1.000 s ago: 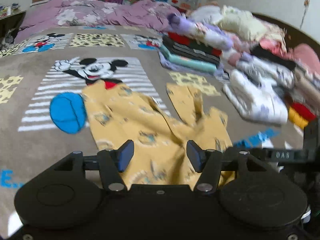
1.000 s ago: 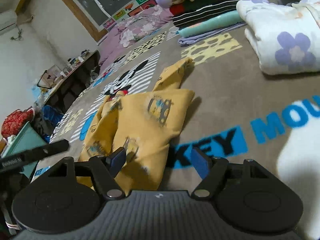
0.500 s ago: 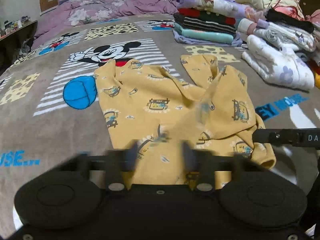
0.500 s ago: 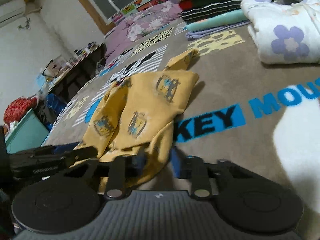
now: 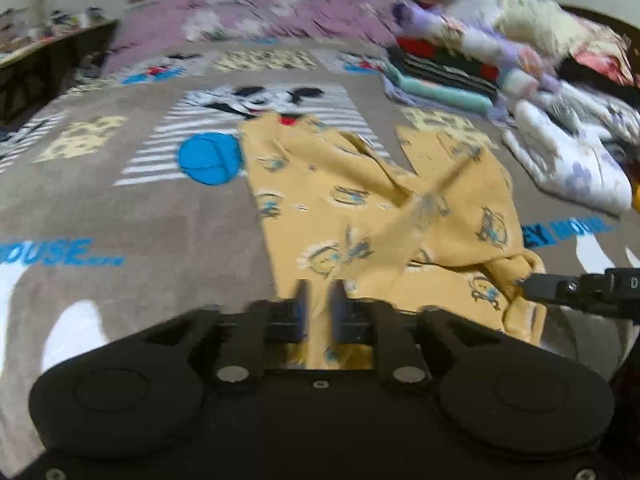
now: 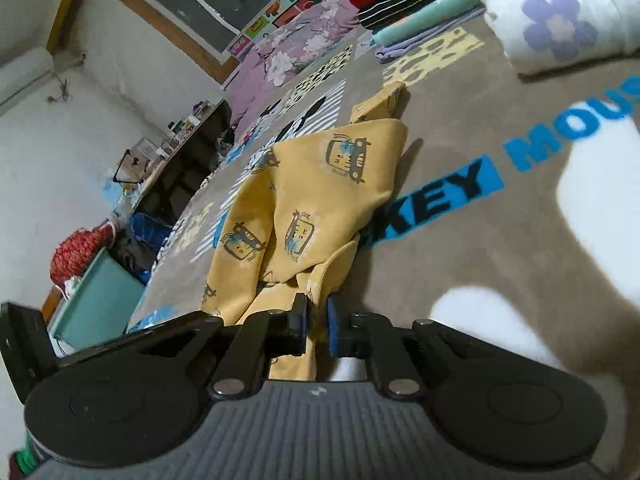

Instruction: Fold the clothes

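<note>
With my left gripper (image 5: 319,312) opening around the yellow garment's (image 5: 360,216) near hem and my right gripper (image 6: 316,326) closing on it, its length ran away from me across the bed (image 5: 120,216).

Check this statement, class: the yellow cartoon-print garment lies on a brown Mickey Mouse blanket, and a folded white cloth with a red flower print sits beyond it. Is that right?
One detail is wrong. The folded white cloth carries a purple flower print, not red, as the right wrist view shows. The yellow cartoon-print garment does lie on the brown Mickey Mouse blanket.
</note>
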### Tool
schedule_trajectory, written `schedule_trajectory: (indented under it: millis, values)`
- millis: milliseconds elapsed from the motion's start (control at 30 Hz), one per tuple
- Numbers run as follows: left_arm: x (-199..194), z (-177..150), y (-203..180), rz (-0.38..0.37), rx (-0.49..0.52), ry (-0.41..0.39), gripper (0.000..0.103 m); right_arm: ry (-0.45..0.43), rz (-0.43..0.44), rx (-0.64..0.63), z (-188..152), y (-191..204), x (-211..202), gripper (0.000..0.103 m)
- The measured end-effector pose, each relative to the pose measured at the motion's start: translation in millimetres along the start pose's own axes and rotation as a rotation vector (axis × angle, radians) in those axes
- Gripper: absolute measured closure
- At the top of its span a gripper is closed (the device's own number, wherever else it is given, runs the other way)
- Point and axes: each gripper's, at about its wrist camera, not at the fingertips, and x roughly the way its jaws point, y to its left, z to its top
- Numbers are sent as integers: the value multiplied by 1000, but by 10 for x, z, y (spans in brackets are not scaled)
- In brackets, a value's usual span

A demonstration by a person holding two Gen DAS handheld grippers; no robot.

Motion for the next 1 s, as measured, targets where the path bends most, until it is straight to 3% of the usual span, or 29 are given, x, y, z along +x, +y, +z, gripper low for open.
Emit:
schedule_trajectory:
  millis: [33, 100, 200, 300, 333, 367, 400, 433, 600, 767, 800, 833, 867, 900, 933, 1000]
  values:
    - [-41, -18, 17, 8, -9, -14, 43, -7, -9, 6, -8, -3, -28, 91]
    - [-101, -44, 62, 18, -28, -34, 41, -30, -42, 22, -10, -33, -62, 82]
    - [-98, -85, 109, -6, -56, -23, 41, -11, -29, 89, -18, -103, -44, 56]
    - [-50, -149, 78, 2, -31, 12, 42, 23, -13, 75, -92, -53, 21, 55]
    - [-28, -173, 72, 2, -26, 26, 59, 33, -15, 48, -120, -19, 55, 59]
    - [-8, -198, 78, -2, -29, 38, 83, 36, -21, 19, -141, 9, 83, 66]
    - [-3, -219, 93, 1, -40, 42, 91, 47, -23, -7, -158, 29, 121, 87]
    - [-21, -228, 105, 12, -51, 38, 95, 62, -25, -20, -175, 28, 164, 97]
    - [-254, -277, 57, 79, -42, -13, 98, 86, 16, 11, -248, 82, 89, 98]
    - [-242, -328, 61, 94, -40, 24, 97, 124, 43, 63, -331, 54, 28, 98]
    - [-227, -324, 70, 93, -41, 34, 97, 125, 44, 75, -329, 34, 17, 94]
    - [-224, -309, 83, 93, -44, 39, 93, 118, 42, 88, -315, 17, -3, 90]
    - [-238, -293, 97, 96, -52, 35, 79, 108, 43, 97, -294, 6, -25, 85]
    - [-261, -274, 105, 100, -58, 25, 68, 90, 47, 98, -270, 7, -52, 73]
    - [-297, -248, 102, 102, -59, 9, 51, 64, 52, 91, -248, 13, -85, 59]
    - [-358, -182, 71, 97, -51, -20, 50, 24, 54, 61, -202, 28, -128, 46]
